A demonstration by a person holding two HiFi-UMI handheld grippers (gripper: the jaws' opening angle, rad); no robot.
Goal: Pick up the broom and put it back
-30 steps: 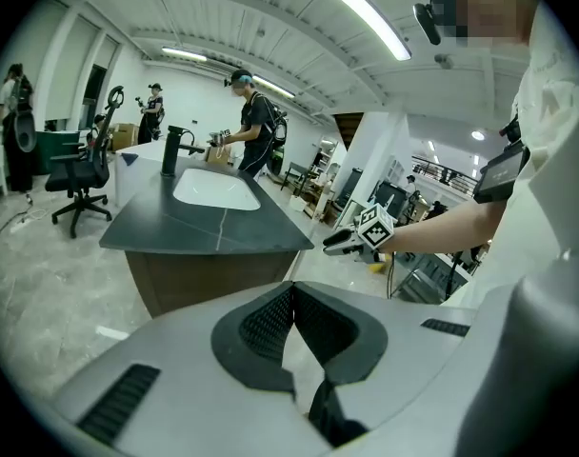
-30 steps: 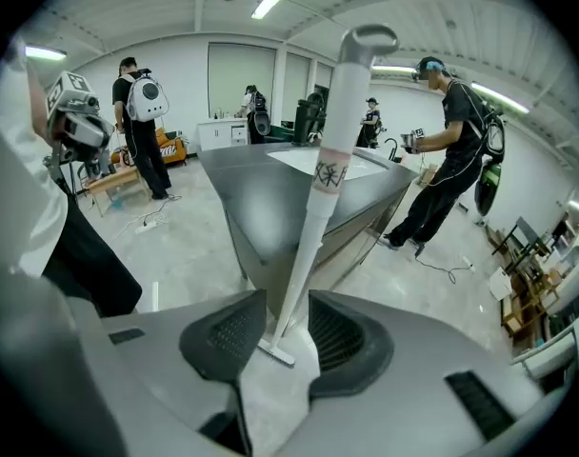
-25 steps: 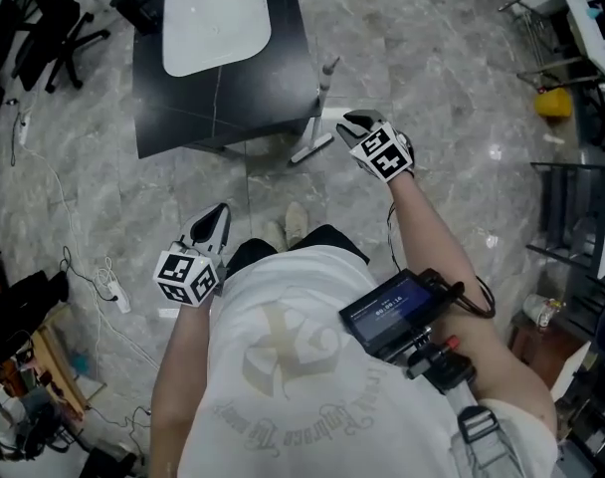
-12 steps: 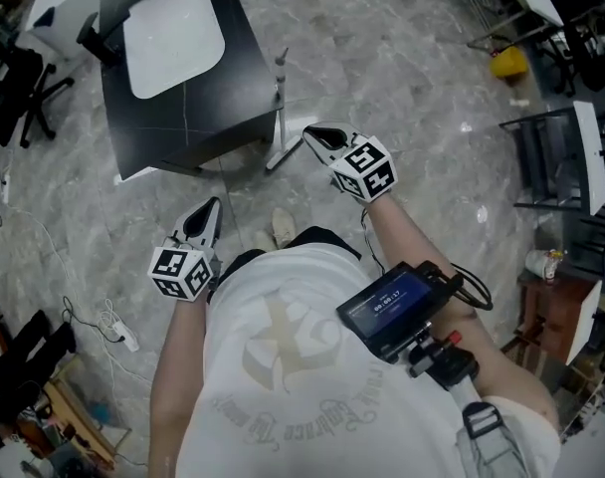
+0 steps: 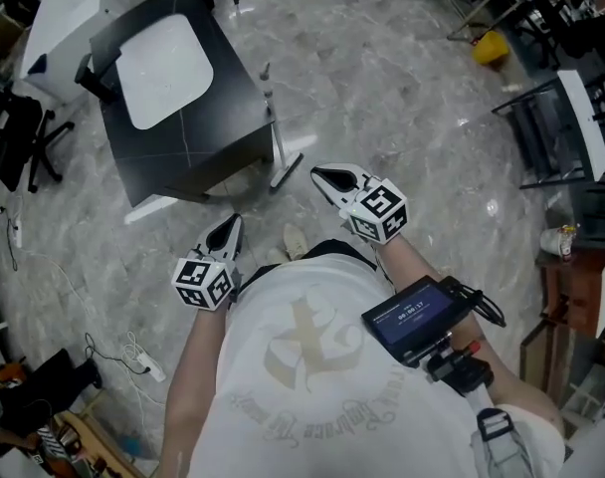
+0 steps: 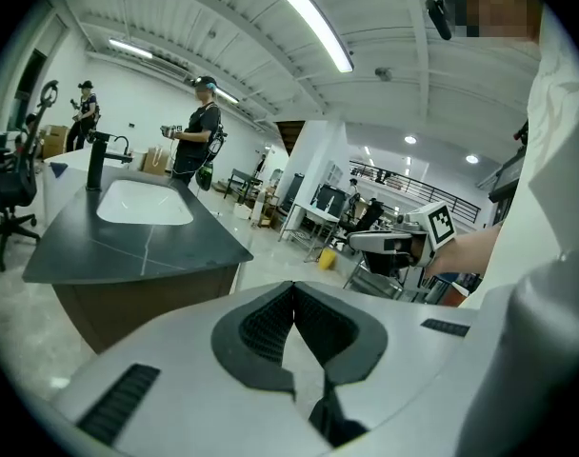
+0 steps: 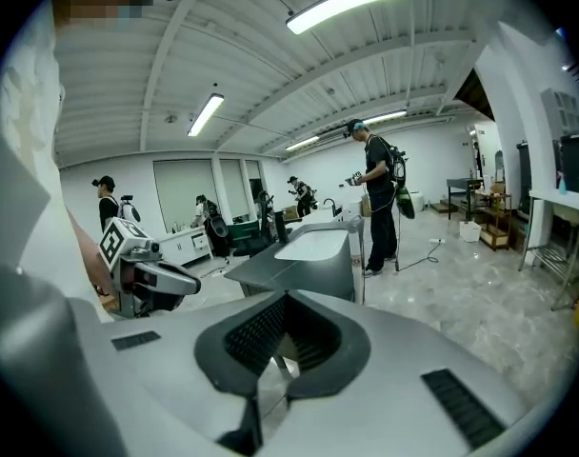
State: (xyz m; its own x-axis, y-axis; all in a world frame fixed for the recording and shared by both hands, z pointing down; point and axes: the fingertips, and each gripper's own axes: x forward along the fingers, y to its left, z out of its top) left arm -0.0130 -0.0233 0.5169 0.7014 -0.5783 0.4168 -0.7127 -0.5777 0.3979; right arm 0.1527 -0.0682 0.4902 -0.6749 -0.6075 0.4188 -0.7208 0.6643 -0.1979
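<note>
The broom stands upright with its thin handle against the corner of the dark counter, its pale head on the floor. My right gripper hangs to the right of the broom's foot, apart from it. Its jaws have just been closing and are now shut with nothing between them. In the right gripper view the broom handle shows as a thin pole beyond the jaws. My left gripper is shut and empty, low beside the person's body, pointing at the counter.
The counter holds a white sink basin. An office chair stands at the left, metal racks at the right, a yellow object far right. Cables lie on the floor. People stand beyond the counter.
My right gripper has drawn back from the broom's foot and risen, its jaws closing. The broom stays leaning on the counter. My left gripper shifted slightly forward.
</note>
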